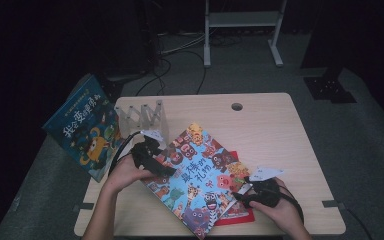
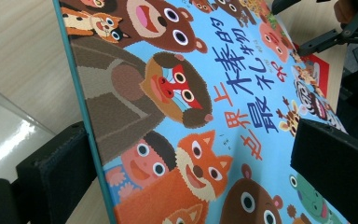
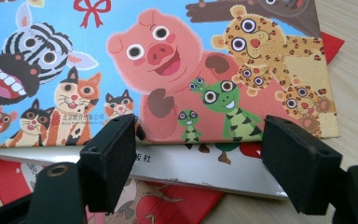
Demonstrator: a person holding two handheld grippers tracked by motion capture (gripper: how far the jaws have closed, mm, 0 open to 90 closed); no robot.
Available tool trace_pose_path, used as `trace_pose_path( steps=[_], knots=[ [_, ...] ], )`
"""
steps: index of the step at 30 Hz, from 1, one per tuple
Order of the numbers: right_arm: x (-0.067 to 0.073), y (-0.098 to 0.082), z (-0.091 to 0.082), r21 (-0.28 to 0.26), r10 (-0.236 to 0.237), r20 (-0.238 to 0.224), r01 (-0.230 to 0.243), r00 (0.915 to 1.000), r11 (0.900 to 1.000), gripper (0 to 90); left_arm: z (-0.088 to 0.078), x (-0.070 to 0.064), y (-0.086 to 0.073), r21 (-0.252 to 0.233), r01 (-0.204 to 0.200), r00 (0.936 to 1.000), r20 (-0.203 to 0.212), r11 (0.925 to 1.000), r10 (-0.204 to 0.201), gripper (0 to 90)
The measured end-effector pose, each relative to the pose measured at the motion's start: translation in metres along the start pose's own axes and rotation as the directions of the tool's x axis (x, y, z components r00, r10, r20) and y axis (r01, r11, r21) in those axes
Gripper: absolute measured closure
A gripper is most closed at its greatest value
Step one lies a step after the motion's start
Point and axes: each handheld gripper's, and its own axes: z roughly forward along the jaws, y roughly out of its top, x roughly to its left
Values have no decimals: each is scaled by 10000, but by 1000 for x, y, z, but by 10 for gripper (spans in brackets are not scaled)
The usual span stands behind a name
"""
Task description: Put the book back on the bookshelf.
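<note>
Fingers at the picture book

Left gripper (image 1: 152, 155) fingers straddle the animal book (image 1: 200, 175)'s spine edge, spread wide, pinching nothing. Right gripper (image 1: 252, 192) gapes at the opposite edge. Book lies atop a red book (image 1: 242, 212) on the desk (image 1: 260, 125); closing probably comes next.

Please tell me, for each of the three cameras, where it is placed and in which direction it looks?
High view: above the person's side, looking forward and down at the table; both forearms, left gripper, right gripper.
Left gripper view: on that gripper, looking across the animal book; jaws straddle its edge.
Right gripper view: facing the book's opposite edge; jaws open.
Shared: the animal book, the red book beneath.
</note>
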Motion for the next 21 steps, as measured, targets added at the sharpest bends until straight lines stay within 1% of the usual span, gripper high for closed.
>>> trace_pose_path(
  steps=[4, 7, 10, 14, 17, 21],
  knots=[
    [0, 1, 0, 32, 43, 46, -43, 10000, 10000, 252, -8, -3, 8, -58, -198, 9997, 105, 9998, 198, 36],
    [2, 2, 3, -74, 50, 108, -50, 9999, 10000, 252, -13, -4, 13, -89, -319, 9995, 49, 9995, 319, 46],
    [3, 4, 6, -55, 139, 133, -138, 9998, 9999, 252, -19, -4, 18, 8, -405, 9992, -15, 9992, 405, 56],
    [6, 9, 12, -105, 251, 198, -249, 9995, 9996, 252, -26, -4, 26, 151, -618, 9980, -127, 9980, 620, 58],
    [8, 12, 16, -127, 245, 266, -242, 9993, 9996, 251, -32, -4, 32, 273, -742, 9972, -93, 9969, 745, 59],
    [9, 15, 22, -277, 294, 308, -285, 9991, 9992, 251, -38, -5, 40, 306, -871, 9962, -10, 9957, 872, 96]
  ],
)
